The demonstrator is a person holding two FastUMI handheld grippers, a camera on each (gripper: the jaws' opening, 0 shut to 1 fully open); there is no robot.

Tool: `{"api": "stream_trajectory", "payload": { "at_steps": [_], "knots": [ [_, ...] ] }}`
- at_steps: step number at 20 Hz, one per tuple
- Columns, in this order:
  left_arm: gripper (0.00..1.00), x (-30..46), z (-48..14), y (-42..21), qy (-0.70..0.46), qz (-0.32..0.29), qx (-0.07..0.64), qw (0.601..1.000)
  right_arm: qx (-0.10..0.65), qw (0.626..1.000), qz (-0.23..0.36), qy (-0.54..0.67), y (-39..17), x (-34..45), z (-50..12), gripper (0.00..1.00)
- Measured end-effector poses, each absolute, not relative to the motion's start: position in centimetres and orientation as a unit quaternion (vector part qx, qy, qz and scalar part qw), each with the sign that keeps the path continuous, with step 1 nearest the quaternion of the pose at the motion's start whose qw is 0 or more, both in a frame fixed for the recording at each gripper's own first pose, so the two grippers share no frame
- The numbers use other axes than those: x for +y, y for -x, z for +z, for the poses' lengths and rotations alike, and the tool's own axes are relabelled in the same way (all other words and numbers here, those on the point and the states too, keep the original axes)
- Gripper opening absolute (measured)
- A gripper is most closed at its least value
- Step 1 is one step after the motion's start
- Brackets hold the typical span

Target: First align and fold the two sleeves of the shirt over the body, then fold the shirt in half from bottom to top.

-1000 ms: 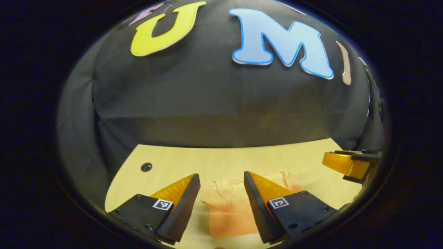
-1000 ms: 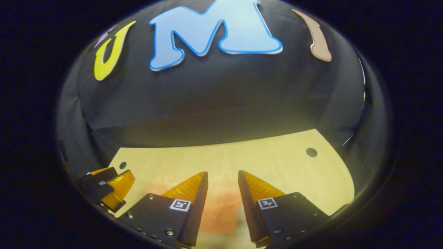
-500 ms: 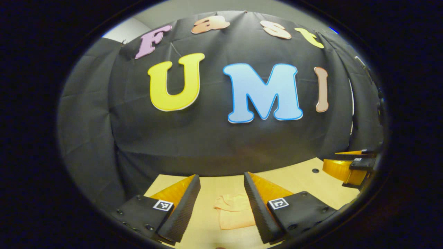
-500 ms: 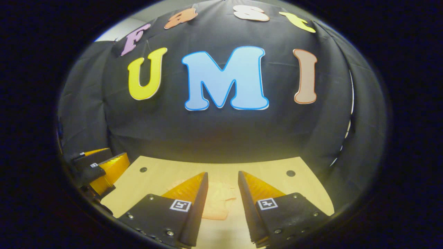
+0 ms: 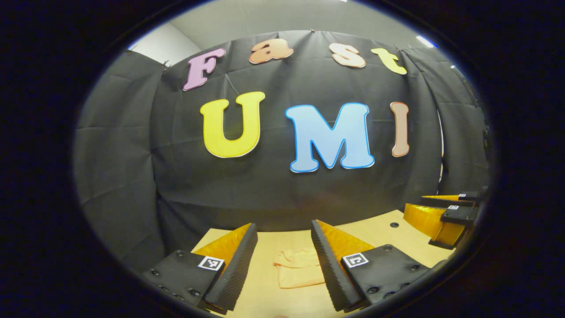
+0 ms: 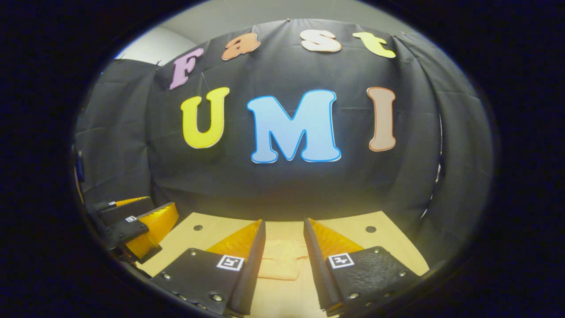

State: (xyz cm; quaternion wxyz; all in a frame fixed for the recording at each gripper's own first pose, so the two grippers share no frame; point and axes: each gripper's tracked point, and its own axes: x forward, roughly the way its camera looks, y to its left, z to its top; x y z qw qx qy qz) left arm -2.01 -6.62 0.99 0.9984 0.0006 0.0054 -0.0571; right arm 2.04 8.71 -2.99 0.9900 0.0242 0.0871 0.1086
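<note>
Item: shirt [image 5: 299, 269], peach-coloured, folded into a small flat packet. It lies on the table [image 5: 265, 282], ahead of and between the fingers of the left gripper [image 5: 282, 229] in the left gripper view; in the right gripper view the shirt [image 6: 282, 260] sits likewise ahead of the right gripper [image 6: 284, 225], framed by its two fingers, apart from them.

Tools: left gripper, fingers spread wide, nothing between them; it also shows at the lower left of the right gripper view [image 6: 145, 225]. Right gripper, fingers parted with a narrower gap, holding nothing; it also appears at the far right of the left gripper view [image 5: 441, 216], well off from the shirt.

Markings: each finger mount carries a small square black-and-white tag [image 5: 211, 263] (a coded pattern, no legible words).

Containers: none listed.

Surface: pale wood-grain table with small dark round holes [image 6: 371, 229] near its far corners.

Room: black cloth wall [image 5: 273, 190] standing behind the table's far edge; a strip of pale grey wall [image 5: 247, 17] shows above the cloth.
</note>
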Motion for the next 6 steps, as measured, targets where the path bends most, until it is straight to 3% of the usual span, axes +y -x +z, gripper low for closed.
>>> {"api": "stream_trajectory", "payload": {
  "at_steps": [1,2,6],
  "knots": [
    [0.83,-6.41,0.94,2.11,-0.001,-0.055,0.006,0.998,0.086,0.99,0.107,-0.026,-1.53,8.72,-2.95,0.5],
    [0.83,-6.29,0.98,2.15,0.0,-0.054,0.005,0.999,0.087,0.99,0.106,-0.028,-1.3,8.61,-2.92,0.55],
    [0.83,-6.05,1.07,2.39,0.0,-0.053,0.005,0.999,0.089,0.99,0.097,-0.044,-1.04,8.22,-2.93,0.55]
  ]
}}
